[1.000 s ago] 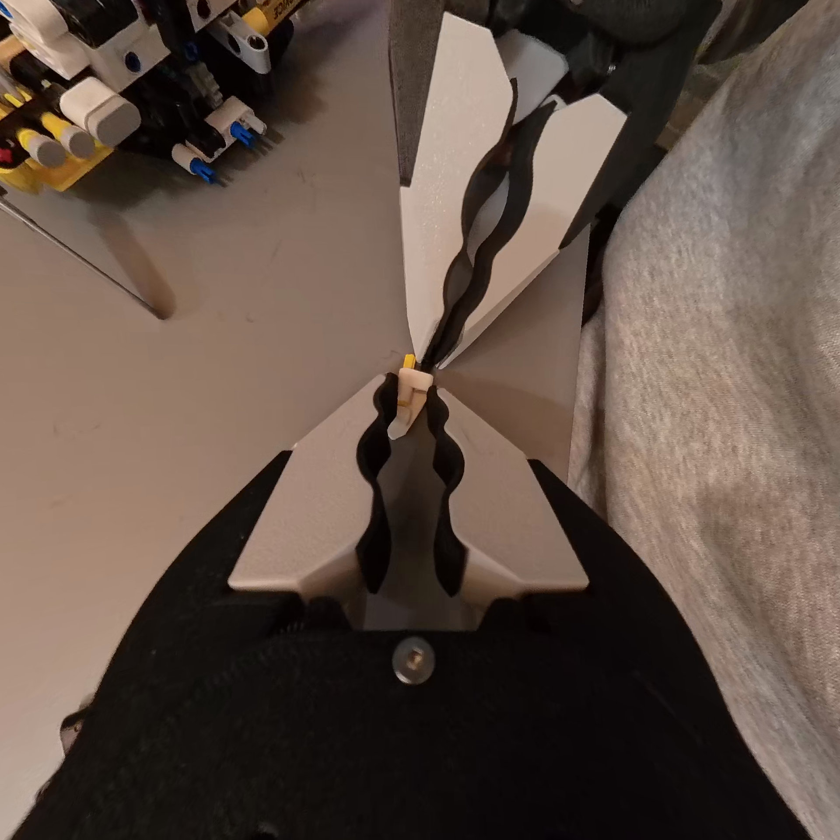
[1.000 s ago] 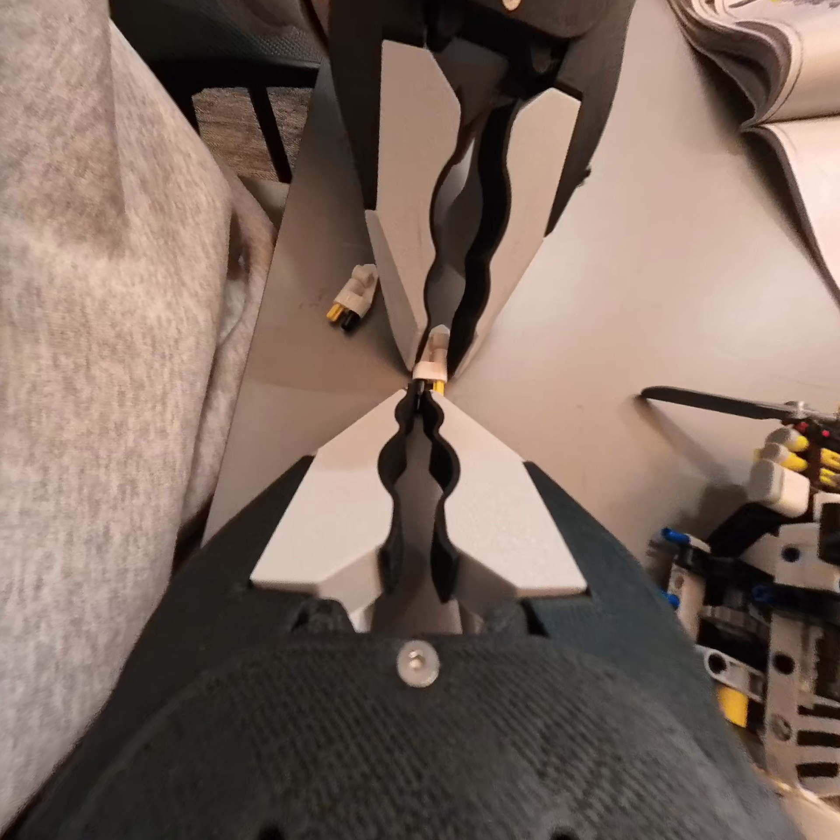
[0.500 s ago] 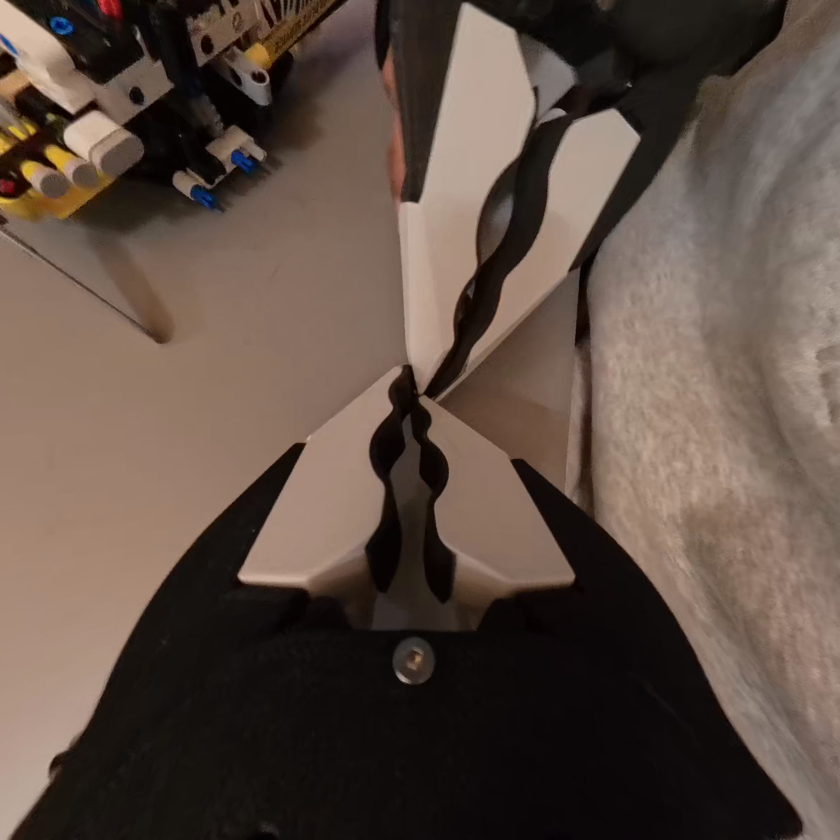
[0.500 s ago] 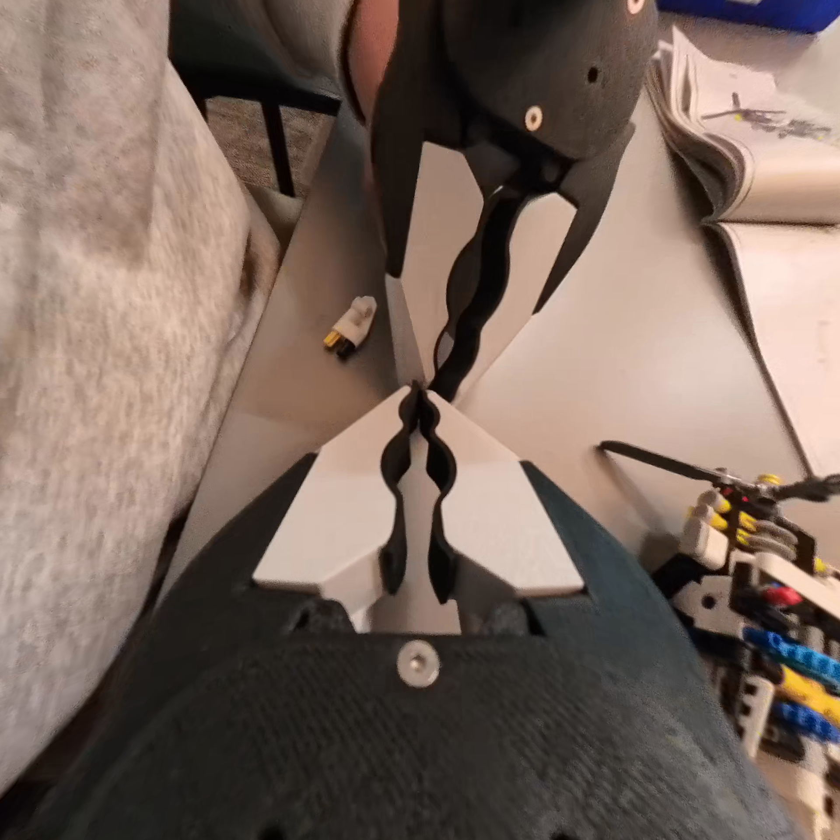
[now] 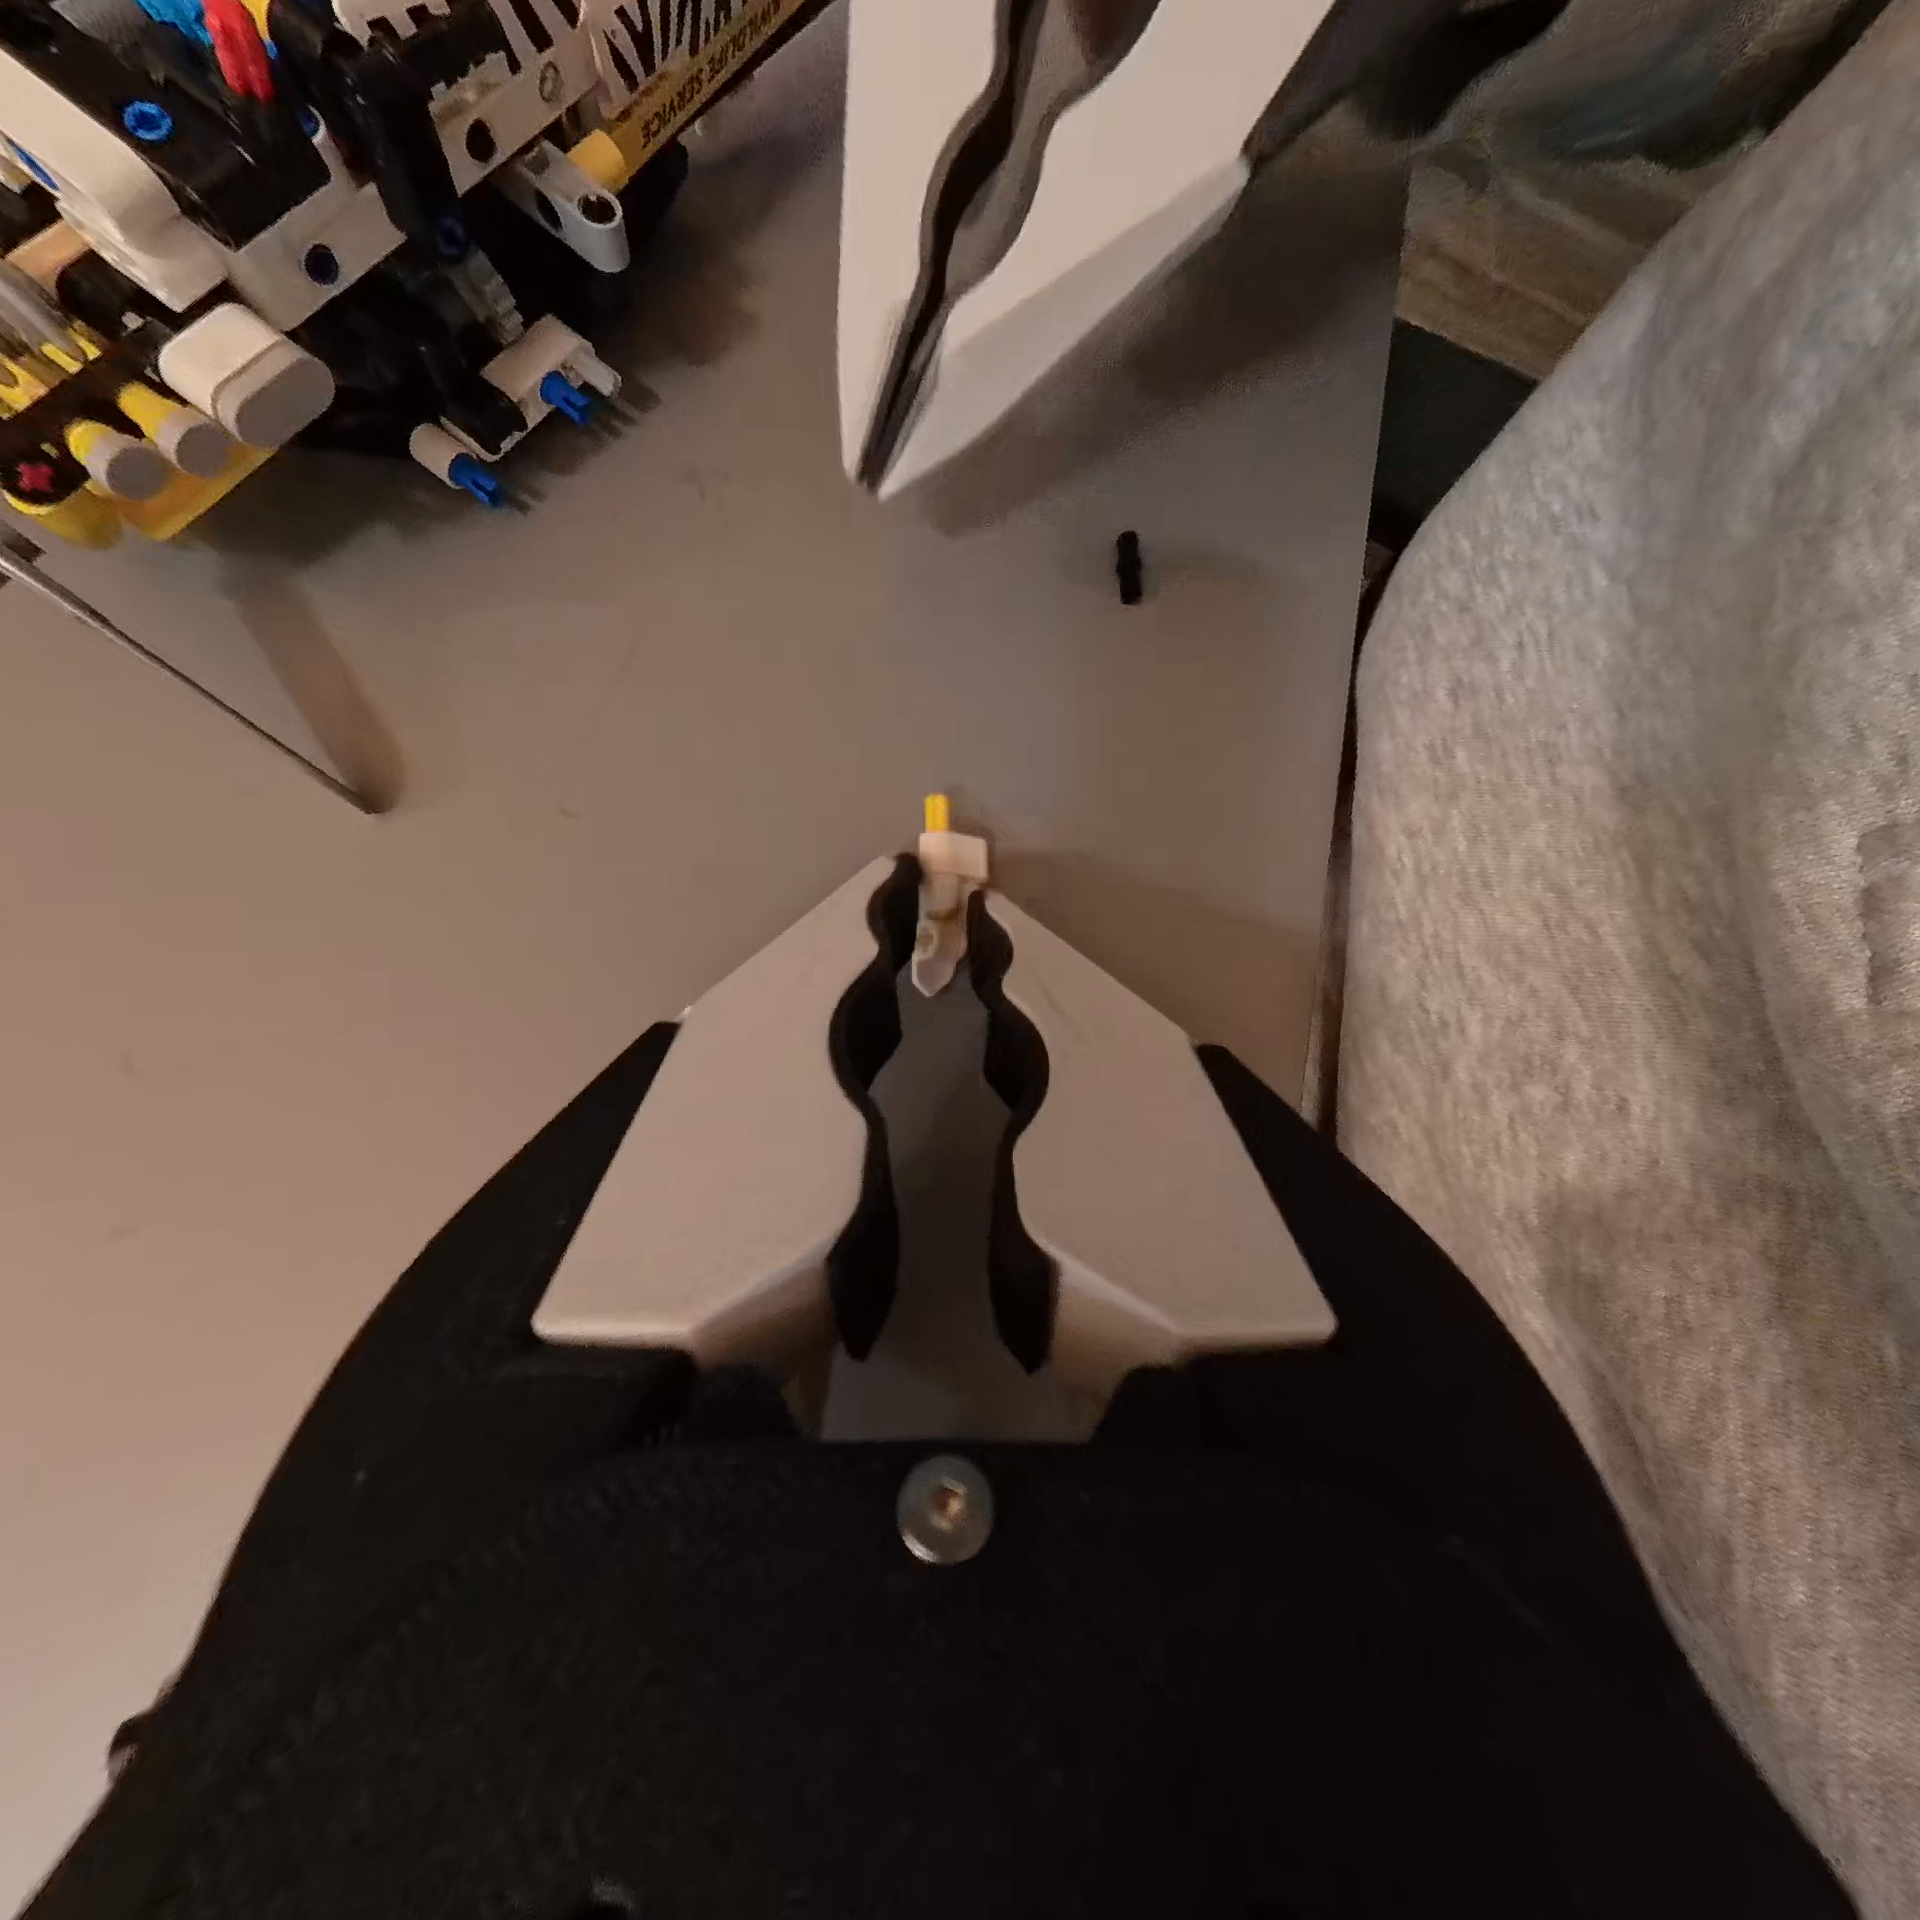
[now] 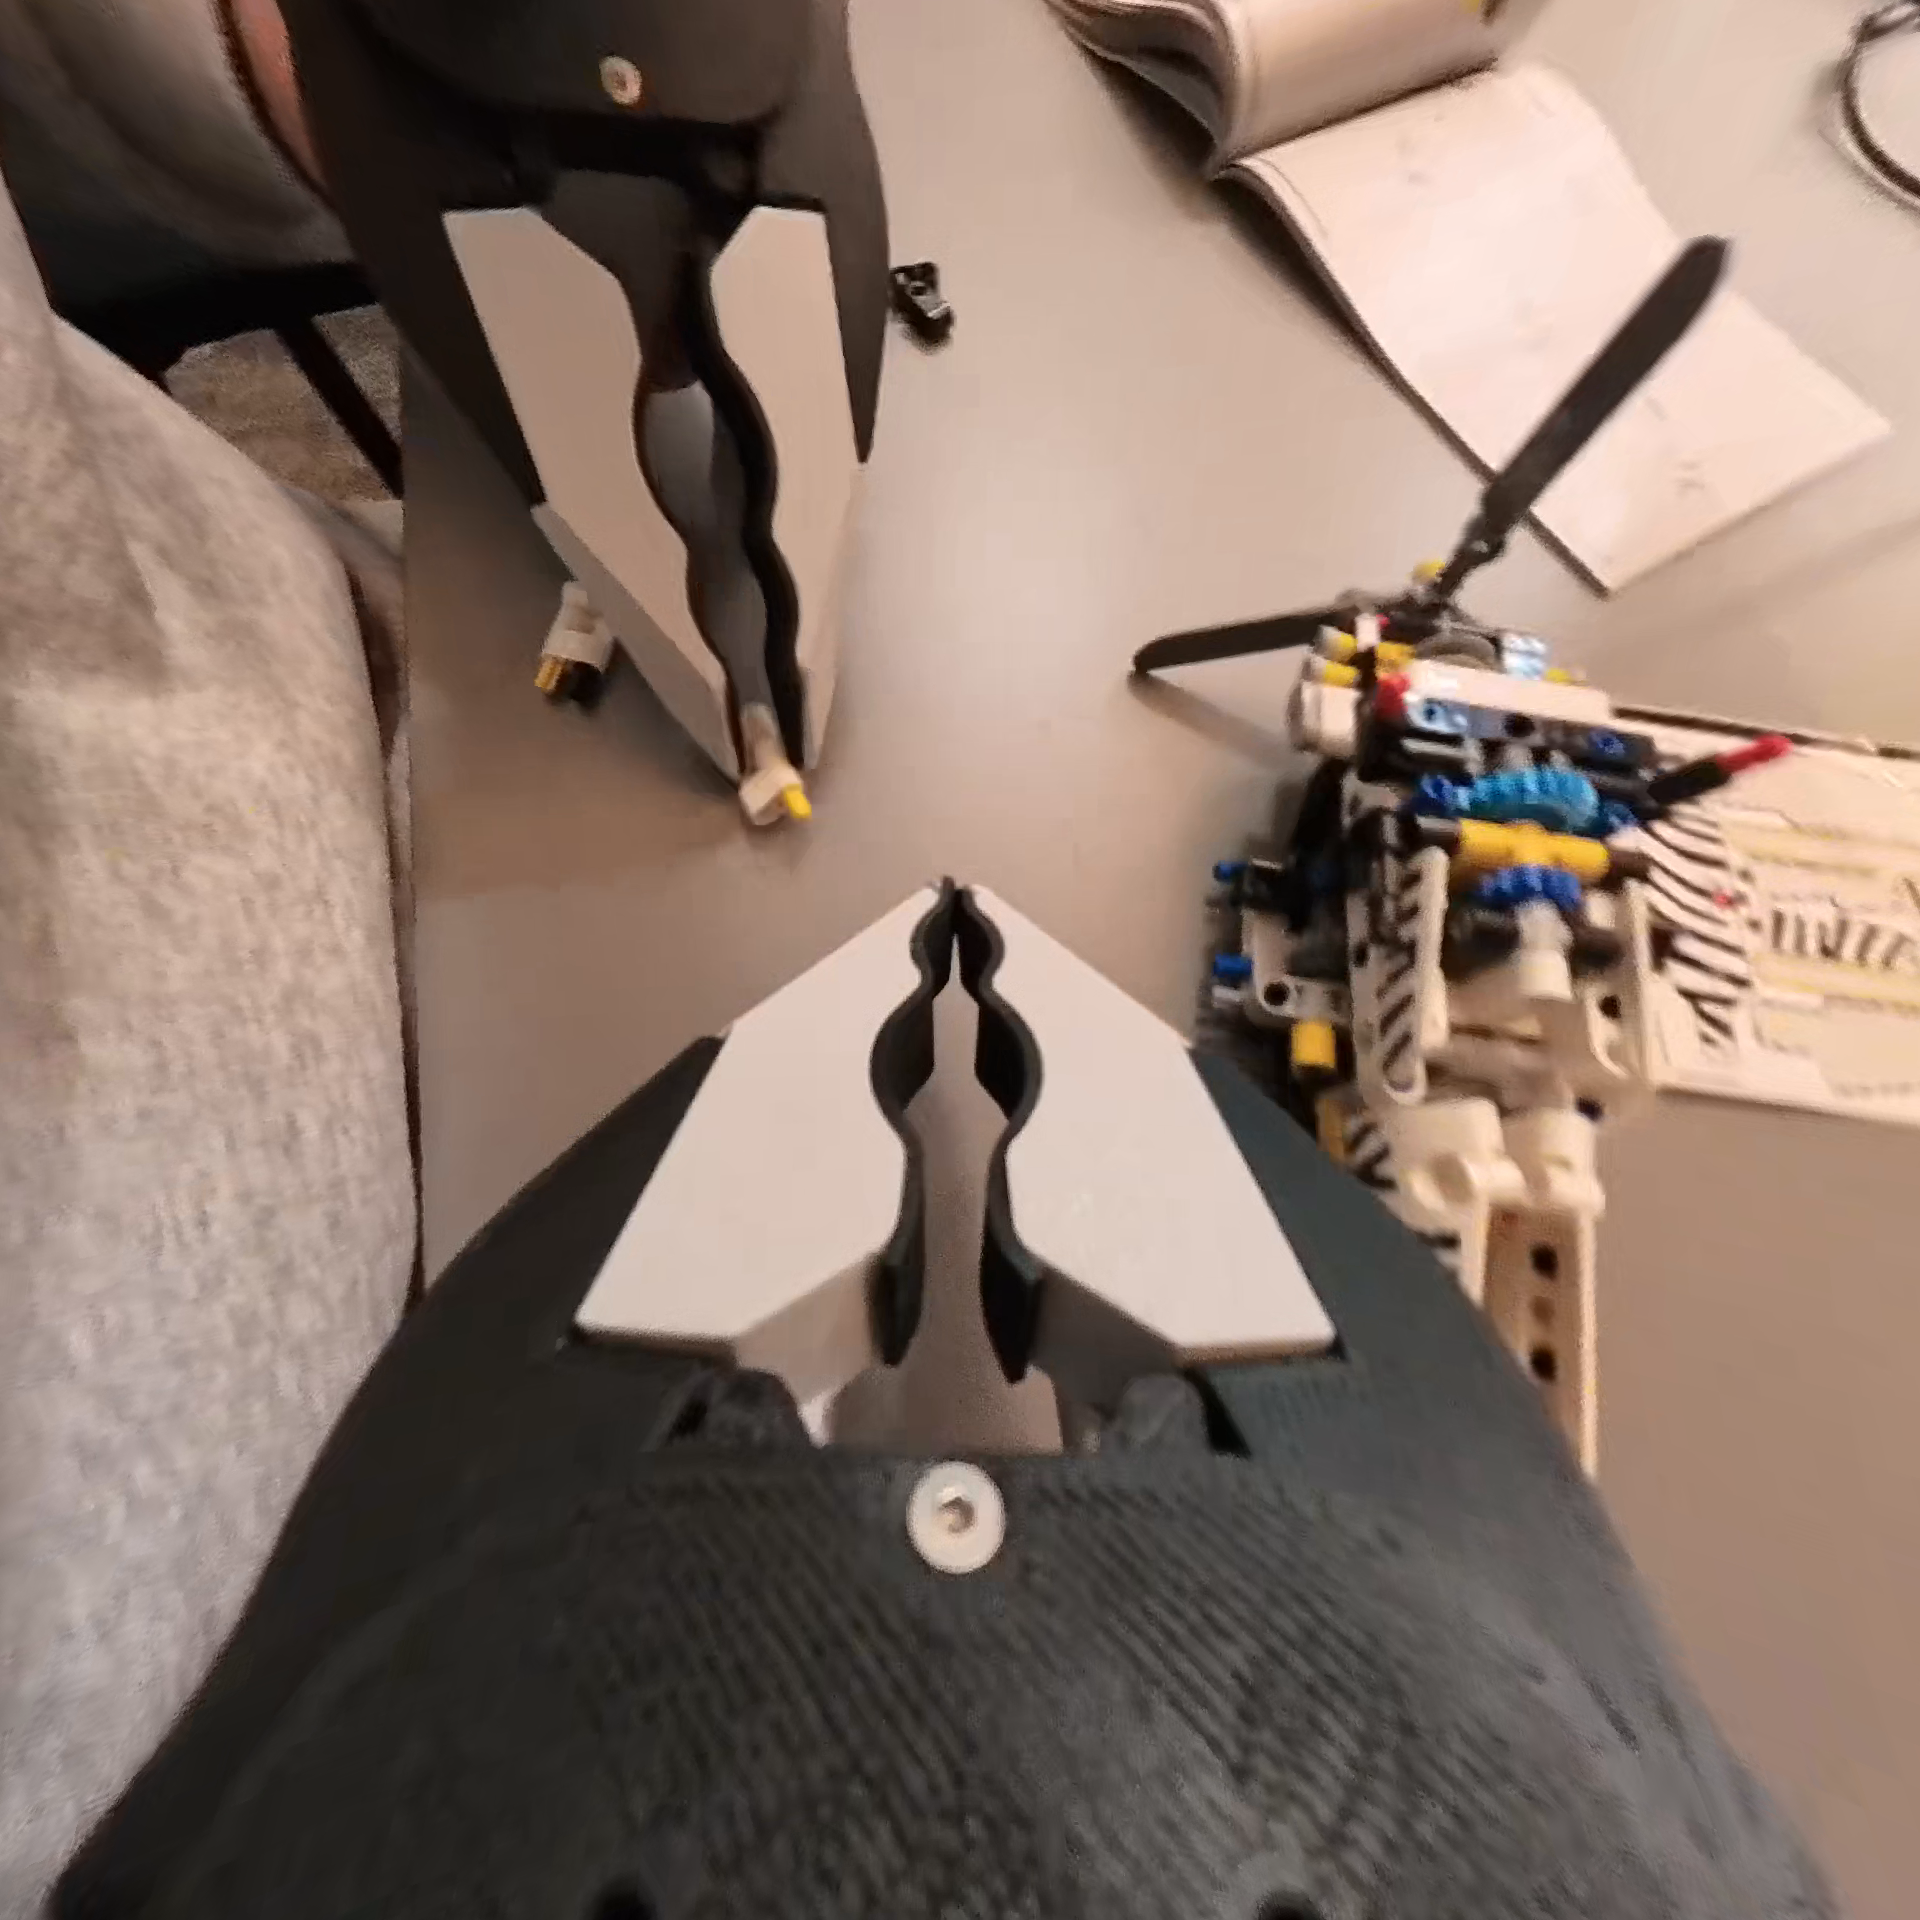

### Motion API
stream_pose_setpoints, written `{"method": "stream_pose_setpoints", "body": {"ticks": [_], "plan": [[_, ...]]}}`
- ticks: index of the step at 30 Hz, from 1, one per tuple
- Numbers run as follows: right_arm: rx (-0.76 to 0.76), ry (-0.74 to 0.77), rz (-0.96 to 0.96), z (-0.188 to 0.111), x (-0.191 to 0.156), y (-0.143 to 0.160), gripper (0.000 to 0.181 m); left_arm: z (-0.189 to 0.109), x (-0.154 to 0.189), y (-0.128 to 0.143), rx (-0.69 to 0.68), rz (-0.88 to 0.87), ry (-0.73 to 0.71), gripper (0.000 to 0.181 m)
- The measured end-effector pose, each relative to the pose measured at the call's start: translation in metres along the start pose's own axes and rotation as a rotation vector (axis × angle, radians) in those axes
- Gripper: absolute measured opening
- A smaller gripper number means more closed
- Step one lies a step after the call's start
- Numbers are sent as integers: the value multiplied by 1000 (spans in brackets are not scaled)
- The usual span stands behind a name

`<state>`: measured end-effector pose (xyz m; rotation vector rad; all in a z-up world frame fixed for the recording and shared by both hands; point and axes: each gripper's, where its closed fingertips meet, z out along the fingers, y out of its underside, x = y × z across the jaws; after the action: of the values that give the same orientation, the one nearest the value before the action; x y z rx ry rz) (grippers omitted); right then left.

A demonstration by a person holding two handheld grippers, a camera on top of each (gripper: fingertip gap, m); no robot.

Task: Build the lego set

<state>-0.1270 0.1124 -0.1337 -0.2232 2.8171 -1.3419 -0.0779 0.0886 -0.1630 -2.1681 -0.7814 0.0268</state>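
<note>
White-and-yellow connector piece (image 5: 943,902) now clamped alone in the tips of the left gripper (image 5: 940,883), yellow pin pointing forward, no longer pressed tip to tip against the right gripper (image 6: 951,896) as half a second ago. Right gripper pulled back and apart, fingers pinched together on nothing visible. Beyond, on the grey table (image 6: 1039,499): half-built helicopter model (image 6: 1475,894), second small white piece (image 6: 574,655), loose black pin (image 5: 1128,567), open instruction booklet (image 6: 1507,260)
</note>
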Motion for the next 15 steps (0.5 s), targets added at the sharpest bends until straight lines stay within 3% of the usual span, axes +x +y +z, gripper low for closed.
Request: {"method": "stream_pose_setpoints", "body": {"ticks": [4, 6, 10, 15], "plan": [[-5, 122, 67, -31, 9, 10, 0, -3, 0, -2, 6, 0, -15, 9], [-5, 91, 135, -40, 1, 20, 7, -5, 2, -3, 11, 6, -15, 14], [-47, -47, 162, -31, -32, 42, 23, -4, 4, -4, 9, 21, -11, 21], [-149, -102, 51, -21, -44, 57, 23, 5, 5, 3, -48, 66, -57, 24]]}}
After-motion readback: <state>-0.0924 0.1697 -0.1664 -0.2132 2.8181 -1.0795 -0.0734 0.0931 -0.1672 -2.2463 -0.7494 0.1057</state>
